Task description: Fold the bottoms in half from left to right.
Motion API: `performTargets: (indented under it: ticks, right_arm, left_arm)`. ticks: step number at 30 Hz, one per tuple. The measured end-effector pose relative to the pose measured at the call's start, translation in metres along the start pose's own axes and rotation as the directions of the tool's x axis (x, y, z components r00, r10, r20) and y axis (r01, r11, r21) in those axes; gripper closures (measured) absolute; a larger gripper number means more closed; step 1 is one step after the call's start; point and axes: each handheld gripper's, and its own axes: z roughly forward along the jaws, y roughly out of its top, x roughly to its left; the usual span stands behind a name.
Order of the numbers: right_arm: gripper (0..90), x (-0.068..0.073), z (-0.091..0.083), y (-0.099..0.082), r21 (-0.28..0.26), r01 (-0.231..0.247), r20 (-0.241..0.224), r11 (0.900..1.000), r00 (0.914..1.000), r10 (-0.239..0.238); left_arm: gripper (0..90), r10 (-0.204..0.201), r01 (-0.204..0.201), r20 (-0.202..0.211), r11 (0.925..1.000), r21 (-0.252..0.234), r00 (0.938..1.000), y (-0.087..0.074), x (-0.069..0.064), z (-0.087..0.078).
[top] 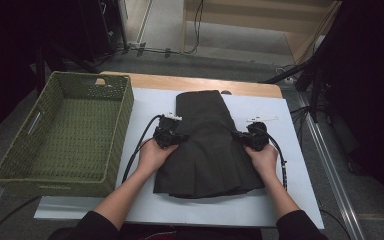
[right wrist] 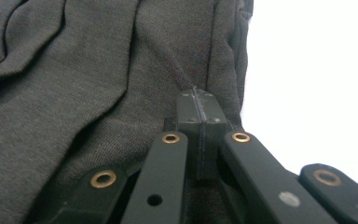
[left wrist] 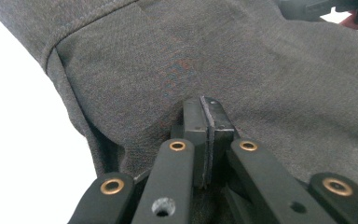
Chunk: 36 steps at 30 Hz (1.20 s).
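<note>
Green woven basket (top: 65,135) left; cables (top: 197,25) perhaps behind.

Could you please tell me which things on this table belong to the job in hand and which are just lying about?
In use:
dark grey pleated fabric garment
left gripper, shut
right gripper, shut

Lying about:
green woven rectangular basket
white sheet covering the table

grippers: left gripper (top: 169,134), right gripper (top: 254,137) black, brass rivets (cross-head screws) | cables: black | sleeves: dark
</note>
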Motion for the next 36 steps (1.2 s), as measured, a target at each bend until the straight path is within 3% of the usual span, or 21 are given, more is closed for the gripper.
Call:
performTargets:
  ticks: [3,4,5,7,9,12,17,20,24,27,32,36]
  right_arm:
    - [87.8,-0.002,0.001,-0.002,-0.006,0.002,-0.002,1.0000,1.0000,-0.002]
    - [87.9,-0.005,0.002,-0.003,-0.014,-0.029,-0.024,0.9995,0.9993,0.029]
    - [87.9,-0.005,0.002,-0.003,-0.011,-0.027,-0.024,0.9996,0.9993,0.027]
    - [87.8,-0.002,0.001,-0.003,-0.009,-0.008,-0.002,0.9999,1.0000,0.008]
    - [87.7,0.000,-0.001,-0.001,0.002,-0.017,0.007,0.9998,0.9998,0.017]
    - [87.6,0.002,-0.004,0.001,0.001,-0.017,0.009,0.9998,0.9998,0.017]
    - [75.0,0.006,-0.018,0.008,-0.037,-0.036,-0.023,0.9987,0.9991,0.035]
    - [62.7,0.012,-0.020,0.010,-0.046,-0.014,-0.025,0.9988,0.9996,0.013]
    - [51.4,0.020,-0.023,0.012,-0.062,0.010,-0.030,0.9980,0.9995,-0.011]
    - [48.9,0.024,-0.024,0.014,-0.072,0.018,-0.032,0.9973,0.9993,-0.020]
    - [43.1,0.038,-0.026,0.016,-0.066,0.041,-0.049,0.9969,0.9978,-0.045]
    - [42.2,0.049,-0.027,0.017,-0.067,0.060,-0.066,0.9959,0.9957,-0.065]
  left_arm:
    - [90.0,-0.007,0.007,0.015,1.0000,-0.007,0.9999,-0.003,0.002,0.002]
    - [90.0,-0.019,0.020,0.026,0.9996,-0.020,0.9995,-0.006,0.003,0.002]
    - [90.0,-0.019,0.020,0.026,0.9996,-0.020,0.9995,-0.006,0.003,0.002]
    - [90.0,-0.031,0.031,0.029,0.9993,-0.021,0.9991,-0.005,0.003,0.001]
    - [90.0,-0.040,0.041,0.032,0.9992,-0.003,0.9987,-0.002,0.004,-0.002]
    - [81.8,-0.034,0.033,0.041,0.9994,0.008,0.9986,0.003,0.002,-0.006]
    - [70.6,-0.034,0.035,0.037,0.9993,-0.012,0.9987,0.012,0.004,-0.021]
    - [59.6,-0.072,0.074,0.043,0.9958,-0.053,0.9965,0.014,0.009,-0.029]
    - [44.8,-0.064,0.064,0.006,0.9956,-0.069,0.9979,0.018,0.013,-0.033]
    - [37.8,-0.051,0.049,-0.015,0.9946,-0.092,0.9986,0.018,0.014,-0.034]
    - [33.6,-0.030,0.025,-0.075,0.9974,-0.068,0.9967,0.024,0.019,-0.030]
    - [33.5,-0.062,0.056,-0.069,0.9949,-0.084,0.9957,0.028,0.026,-0.029]
